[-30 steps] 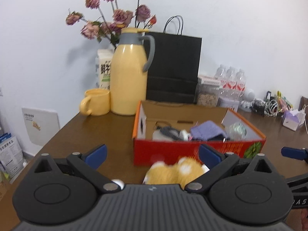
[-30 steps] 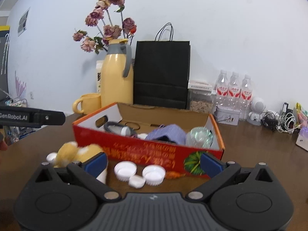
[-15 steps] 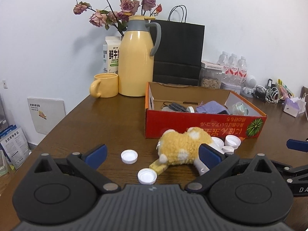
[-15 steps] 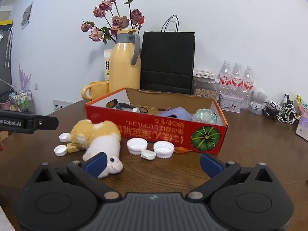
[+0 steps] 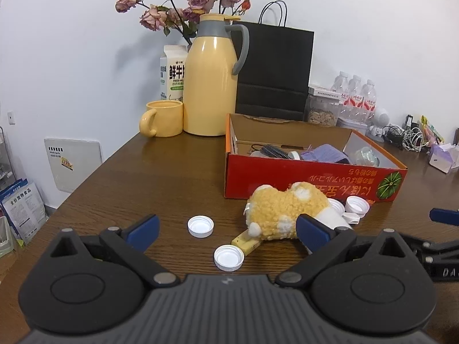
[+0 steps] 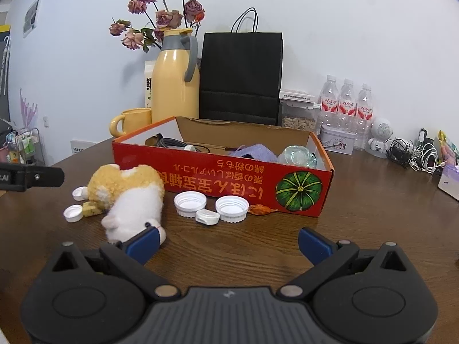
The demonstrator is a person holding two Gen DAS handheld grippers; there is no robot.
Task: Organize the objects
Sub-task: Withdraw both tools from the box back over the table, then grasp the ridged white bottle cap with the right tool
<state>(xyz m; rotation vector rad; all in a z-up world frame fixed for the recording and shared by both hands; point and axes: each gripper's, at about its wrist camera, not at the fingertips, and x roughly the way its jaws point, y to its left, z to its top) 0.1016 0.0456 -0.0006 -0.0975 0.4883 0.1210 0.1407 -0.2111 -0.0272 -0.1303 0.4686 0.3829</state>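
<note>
A red cardboard box [image 5: 312,177] [image 6: 223,172] sits mid-table and holds a purple cloth [image 5: 327,154], a black cable and a clear glass object [image 6: 297,156]. A yellow-and-white plush toy [image 5: 284,210] [image 6: 129,197] lies on the table in front of the box. White bottle caps [image 5: 200,226] [image 5: 228,257] [image 6: 190,203] [image 6: 231,207] lie around it. My left gripper [image 5: 226,226] is open and empty above the caps, just left of the toy. My right gripper [image 6: 226,240] is open and empty, in front of the caps, with its left finger beside the toy.
A yellow thermos jug [image 5: 210,77], yellow mug [image 5: 162,118], milk carton [image 5: 172,71], dried flowers and a black paper bag [image 5: 272,68] stand behind the box. Water bottles [image 6: 347,106], a jar, a tin and tangled cables [image 6: 413,154] crowd the back right. The table's left edge [image 5: 86,183] is near.
Both grippers have drawn back and risen from the box, so the toy and the caps on the table now show in full. Both stay open.
</note>
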